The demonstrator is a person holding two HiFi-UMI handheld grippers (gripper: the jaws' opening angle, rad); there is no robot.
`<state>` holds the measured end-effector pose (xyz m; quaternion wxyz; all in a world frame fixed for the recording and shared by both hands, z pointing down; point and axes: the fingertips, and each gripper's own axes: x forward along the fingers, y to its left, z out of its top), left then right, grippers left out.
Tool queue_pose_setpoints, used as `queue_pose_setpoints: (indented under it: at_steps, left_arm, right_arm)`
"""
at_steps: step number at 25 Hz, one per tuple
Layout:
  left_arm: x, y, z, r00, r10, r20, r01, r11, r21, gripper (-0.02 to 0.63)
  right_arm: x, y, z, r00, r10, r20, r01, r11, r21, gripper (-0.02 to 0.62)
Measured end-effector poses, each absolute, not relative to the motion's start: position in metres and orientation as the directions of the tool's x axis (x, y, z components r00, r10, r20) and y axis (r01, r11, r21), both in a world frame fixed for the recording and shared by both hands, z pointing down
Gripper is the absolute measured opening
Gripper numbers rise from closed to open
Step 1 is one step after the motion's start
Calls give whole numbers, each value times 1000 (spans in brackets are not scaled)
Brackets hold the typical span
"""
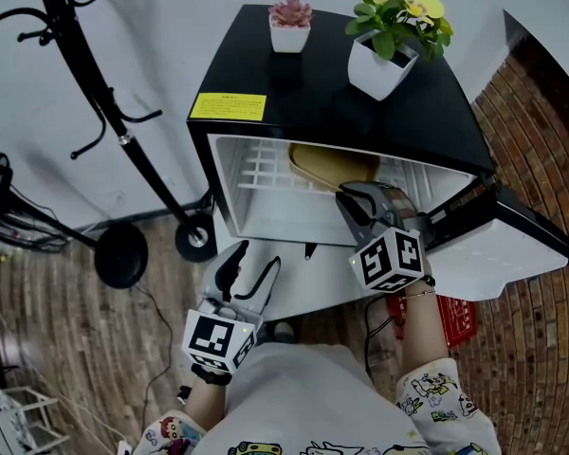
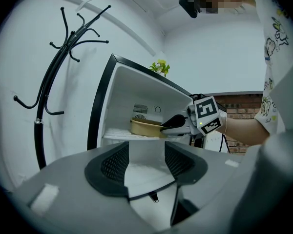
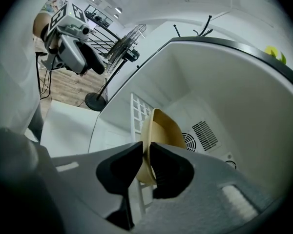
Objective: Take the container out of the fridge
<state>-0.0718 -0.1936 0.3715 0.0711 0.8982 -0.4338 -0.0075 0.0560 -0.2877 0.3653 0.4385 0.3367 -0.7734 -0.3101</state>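
A tan container point(image 1: 324, 165) lies on the white wire shelf point(image 1: 266, 171) inside the open black mini fridge point(image 1: 332, 98). My right gripper point(image 1: 353, 200) reaches into the fridge, its two black pads pressed on either side of the container's point(image 3: 162, 126) near rim, so the right gripper point(image 3: 146, 162) is shut on it. The container point(image 2: 144, 126) still rests on the shelf. Lower down, in front of the fridge, my left gripper point(image 1: 251, 269) stands open with nothing between its fingers; the left gripper point(image 2: 146, 162) points toward the fridge's point(image 2: 118, 106) lower compartment.
The fridge door point(image 1: 507, 245) hangs open to the right. Two potted plants point(image 1: 290, 24) point(image 1: 394, 41) stand on the fridge top. A black coat rack point(image 1: 123, 140) with a round base stands left. A red crate point(image 1: 452, 317) sits on the wood floor below the door.
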Motion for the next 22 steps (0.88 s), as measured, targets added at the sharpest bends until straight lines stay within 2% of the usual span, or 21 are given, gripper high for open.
queue_pose_setpoints:
  at_steps: [7,22]
  left_arm:
    - [-70,-193,368,628,-777,42,-775,-619,128,229]
    - [-79,-185,366,618,-785,42,-783,-611,118,225]
  right_arm:
    - [57,-285,368,-381,-789,482,-224,584,780,20]
    - [57,-273,364,-370,-806,462,-244,564,789,17]
